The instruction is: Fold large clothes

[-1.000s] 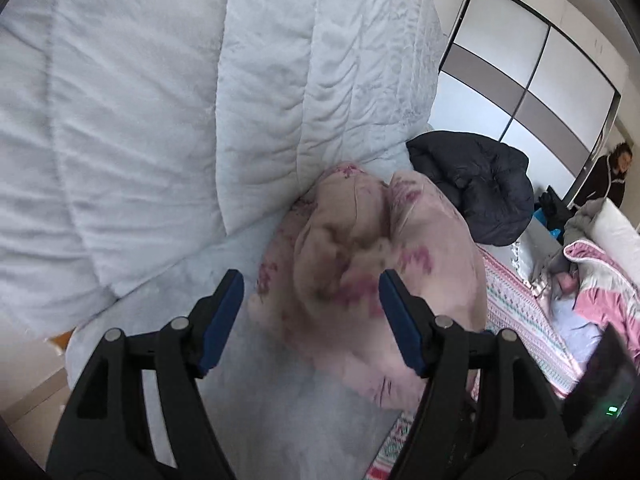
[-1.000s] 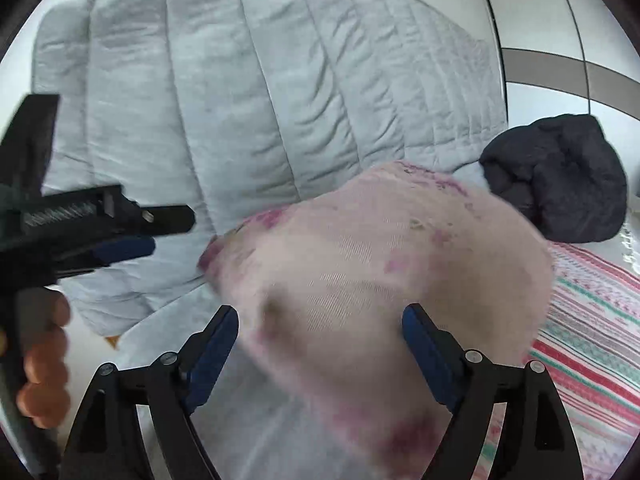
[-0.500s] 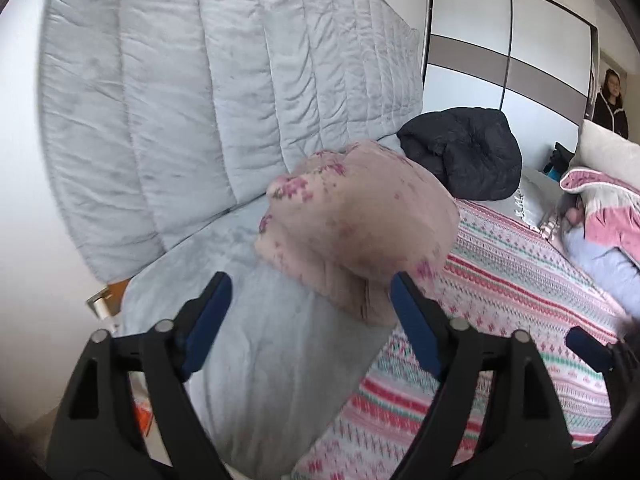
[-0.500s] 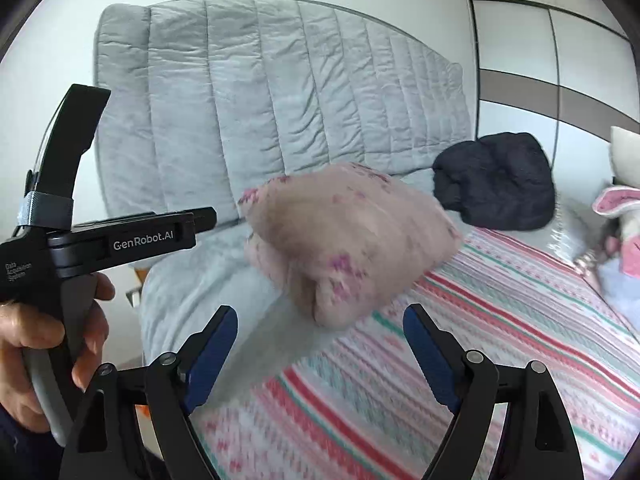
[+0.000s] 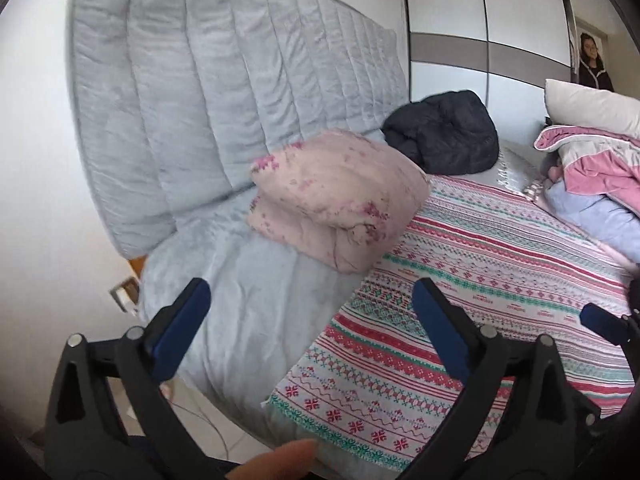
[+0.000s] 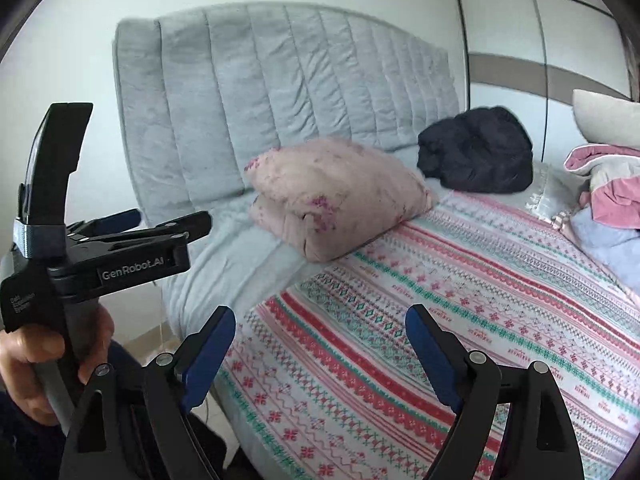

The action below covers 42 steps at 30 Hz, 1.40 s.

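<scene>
A bed with a striped patterned sheet (image 5: 500, 248) fills the room. The left gripper (image 5: 308, 316) is opening with nothing between its fingers; the right gripper (image 6: 320, 344) stands wide apart, empty. Beyond them, the folded pink garment (image 5: 340, 196) lies near the grey headboard (image 5: 224, 92), its long axis running left to right across the bed.

We lose the pink-and-white heap of clothes (image 5: 592, 160) at the right edge of both views — its full extent is cut off. The folded pink bundle (image 6: 336, 196) hides the bed beneath it and part of the grey headboard (image 6: 280, 92). The person in the far doorway (image 5: 594, 64) is too small to make out (only a dark top).
</scene>
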Each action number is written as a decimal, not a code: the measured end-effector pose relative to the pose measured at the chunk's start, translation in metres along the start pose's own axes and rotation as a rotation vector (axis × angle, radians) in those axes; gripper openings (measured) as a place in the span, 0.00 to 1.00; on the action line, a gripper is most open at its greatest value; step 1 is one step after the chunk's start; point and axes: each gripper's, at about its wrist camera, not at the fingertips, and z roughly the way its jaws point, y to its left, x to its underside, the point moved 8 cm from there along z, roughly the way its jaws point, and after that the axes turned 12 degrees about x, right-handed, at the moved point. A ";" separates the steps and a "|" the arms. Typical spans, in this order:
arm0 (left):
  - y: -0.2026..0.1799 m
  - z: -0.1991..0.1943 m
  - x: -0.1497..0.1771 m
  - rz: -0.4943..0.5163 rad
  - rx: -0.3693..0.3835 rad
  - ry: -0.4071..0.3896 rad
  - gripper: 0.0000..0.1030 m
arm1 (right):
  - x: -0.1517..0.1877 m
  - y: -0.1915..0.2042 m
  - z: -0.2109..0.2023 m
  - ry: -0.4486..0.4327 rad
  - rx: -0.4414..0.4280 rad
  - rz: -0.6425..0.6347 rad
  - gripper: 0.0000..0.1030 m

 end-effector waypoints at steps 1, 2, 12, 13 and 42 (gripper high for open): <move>-0.002 -0.003 0.002 0.003 -0.013 -0.010 0.99 | 0.004 -0.002 0.001 0.010 -0.005 -0.006 0.87; -0.003 -0.004 0.004 0.002 -0.031 -0.019 0.99 | 0.008 -0.004 0.002 0.020 -0.015 -0.011 0.87; 0.003 0.000 0.024 -0.010 -0.135 -0.026 0.99 | 0.010 -0.021 0.002 -0.020 -0.079 0.071 0.87; 0.005 0.001 0.026 -0.012 -0.141 -0.023 0.99 | 0.010 -0.019 0.004 -0.015 -0.089 0.072 0.88; 0.014 0.024 0.044 -0.020 -0.131 0.023 0.99 | 0.021 -0.010 0.030 0.032 -0.082 0.073 0.88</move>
